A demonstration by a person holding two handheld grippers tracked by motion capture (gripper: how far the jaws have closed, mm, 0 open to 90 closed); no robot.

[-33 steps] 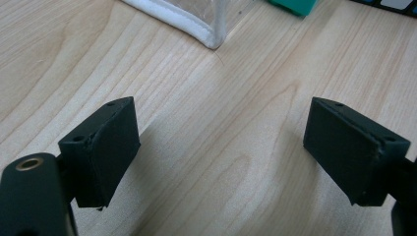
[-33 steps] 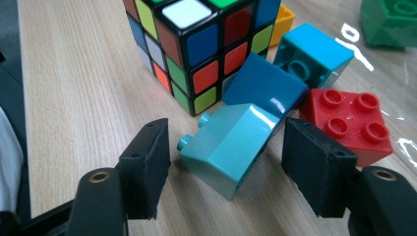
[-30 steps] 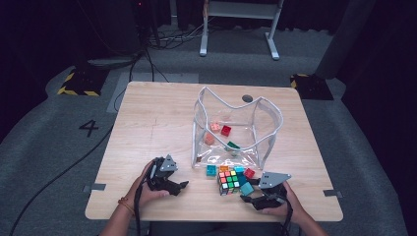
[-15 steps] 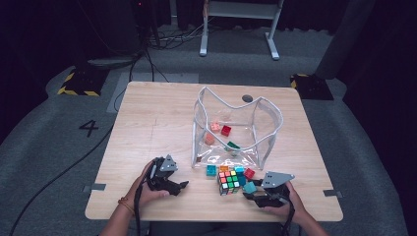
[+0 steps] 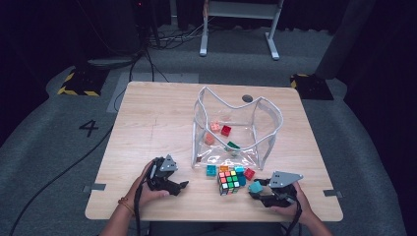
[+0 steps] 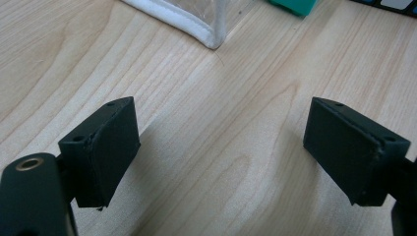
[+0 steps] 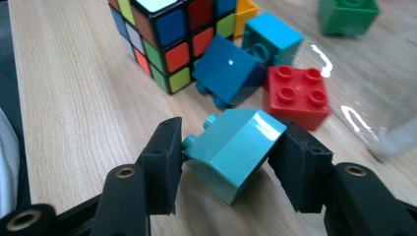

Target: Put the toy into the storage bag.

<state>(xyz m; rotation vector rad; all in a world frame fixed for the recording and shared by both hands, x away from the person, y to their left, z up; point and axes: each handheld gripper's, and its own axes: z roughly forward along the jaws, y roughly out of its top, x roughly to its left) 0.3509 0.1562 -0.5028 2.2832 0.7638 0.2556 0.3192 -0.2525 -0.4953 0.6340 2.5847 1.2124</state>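
High view, table (image 5: pixel 147 113): light wood; items listed left to right.
Left gripper (image 5: pixel 178 186): rests near the front edge, jaws wide apart with bare wood between them; nothing held.
Clear bag (image 5: pixel 236 128): stands open mid-table, white piping along its rim; small bricks lie inside.
Puzzle cube (image 5: pixel 229 181): just in front of the bag, between the two grippers.
Loose bricks: dark blue brick (image 7: pixel 227 74) leans against the cube; red brick (image 7: pixel 296 96) beside it.
Right gripper (image 5: pixel 256 189): jaws just closed onto the teal brick (image 7: pixel 235 150), tilted, pads pressing both sides, right of the cube.
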